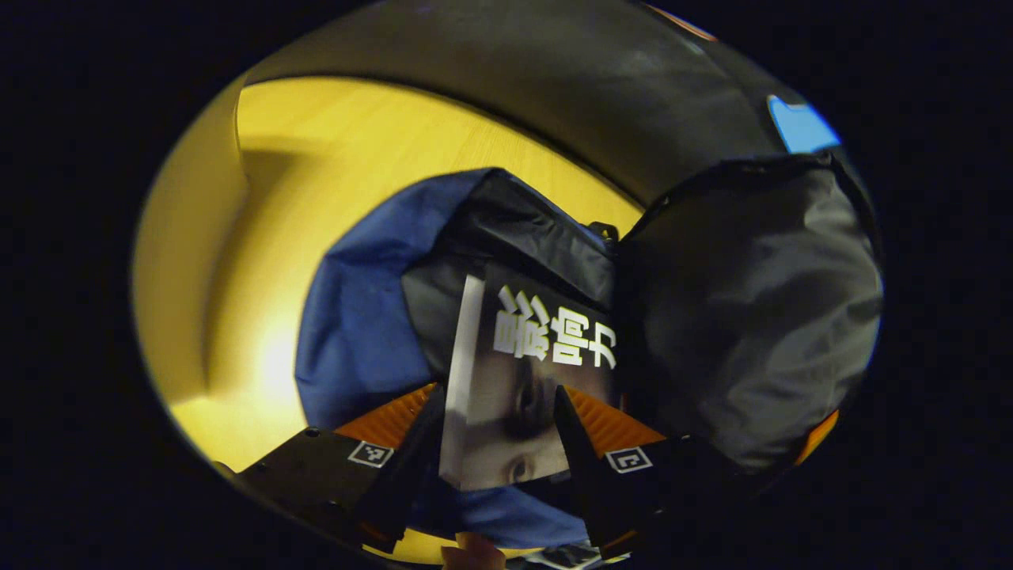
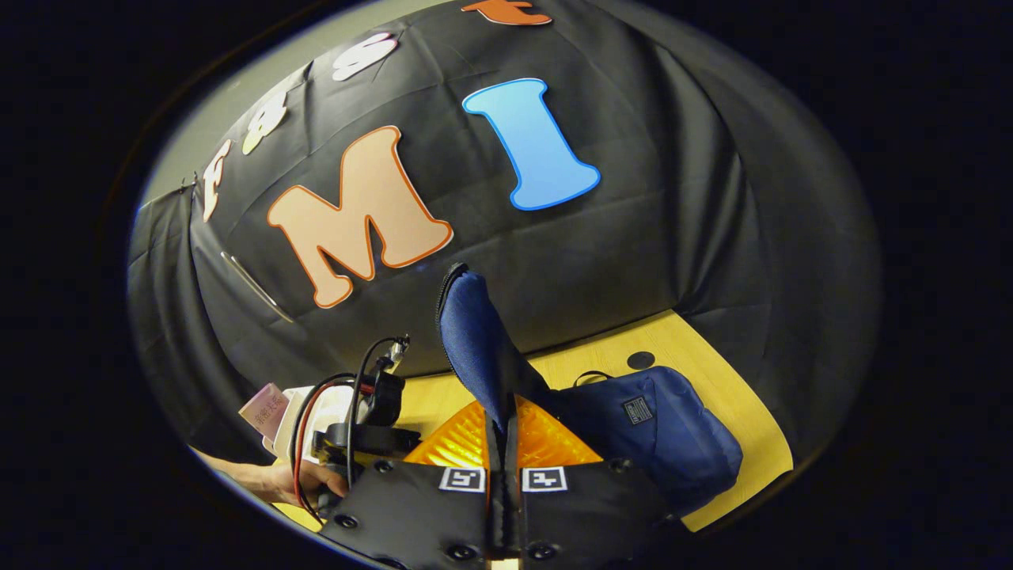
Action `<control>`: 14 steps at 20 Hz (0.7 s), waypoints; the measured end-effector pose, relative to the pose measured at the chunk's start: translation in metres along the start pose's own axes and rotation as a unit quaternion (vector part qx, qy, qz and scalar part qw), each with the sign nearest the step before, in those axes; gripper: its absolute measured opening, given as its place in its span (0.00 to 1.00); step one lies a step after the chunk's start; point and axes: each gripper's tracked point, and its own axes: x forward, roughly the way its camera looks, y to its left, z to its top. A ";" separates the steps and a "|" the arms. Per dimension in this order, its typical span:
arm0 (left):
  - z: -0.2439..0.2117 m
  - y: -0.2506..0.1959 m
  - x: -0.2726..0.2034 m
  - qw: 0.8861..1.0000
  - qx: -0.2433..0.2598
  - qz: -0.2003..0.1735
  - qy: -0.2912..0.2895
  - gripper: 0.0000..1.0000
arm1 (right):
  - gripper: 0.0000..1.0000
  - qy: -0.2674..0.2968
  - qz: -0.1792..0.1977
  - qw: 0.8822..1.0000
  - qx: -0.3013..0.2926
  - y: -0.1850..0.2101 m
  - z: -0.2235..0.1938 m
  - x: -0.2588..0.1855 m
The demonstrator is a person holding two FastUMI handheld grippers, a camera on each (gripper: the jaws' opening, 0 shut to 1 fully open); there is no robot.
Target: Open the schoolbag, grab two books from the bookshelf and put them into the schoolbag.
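In the left gripper view the left claw (image 1: 495, 431) is clamped on a book (image 1: 514, 396), holding it right over the open mouth of the blue schoolbag (image 1: 356, 332) on the yellow worktop (image 1: 316, 158). Over in the right gripper view, the right claw (image 2: 504, 431) is pinched tight on the schoolbag's flap (image 2: 475, 340), holding it upright, with the rest of the bag lying on the worktop just behind.

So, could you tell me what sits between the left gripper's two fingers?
A book, held between the left gripper fingers over the open schoolbag, in the left gripper view.
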 end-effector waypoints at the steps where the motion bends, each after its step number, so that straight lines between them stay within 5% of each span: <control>1: 0.004 0.002 -0.007 1.000 0.019 0.006 -0.011 0.82 | 0.03 0.000 0.000 1.000 0.001 0.001 -0.001 -0.002; 4: 0.020 0.028 -0.038 0.993 0.101 0.041 -0.047 0.95 | 0.02 0.003 -0.001 1.000 -0.001 0.002 -0.002 -0.004; 8: 0.041 0.059 -0.091 0.973 0.193 0.077 -0.096 0.97 | 0.01 0.006 -0.005 1.000 -0.008 0.003 -0.005 -0.006; 14: 0.083 0.116 -0.214 0.946 0.229 0.106 -0.201 0.96 | 0.05 0.000 -0.021 1.000 -0.002 -0.001 -0.005 -0.010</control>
